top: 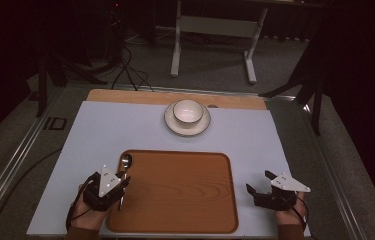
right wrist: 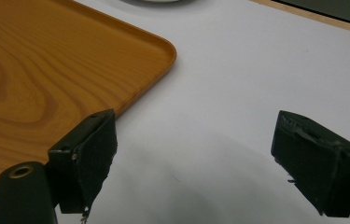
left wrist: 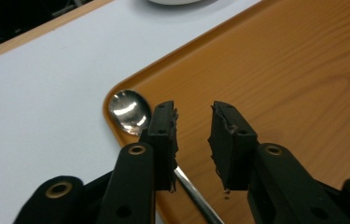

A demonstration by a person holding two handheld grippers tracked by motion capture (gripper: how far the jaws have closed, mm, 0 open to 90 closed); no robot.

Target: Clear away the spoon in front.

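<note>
A shiny metal spoon (left wrist: pixel 130 112) lies on the wooden tray's (top: pixel 185 195) edge, at eleven o'clock of the narrowly parted left tool (left wrist: pixel 193 128); right tool (right wrist: pixel 196 140) gapes wide.

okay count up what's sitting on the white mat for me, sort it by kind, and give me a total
Wooden tray: 1
Spoon, lying along the tray's left edge: 1
Bowl, standing on the plate: 1
Plate: 1
Total: 4
</note>
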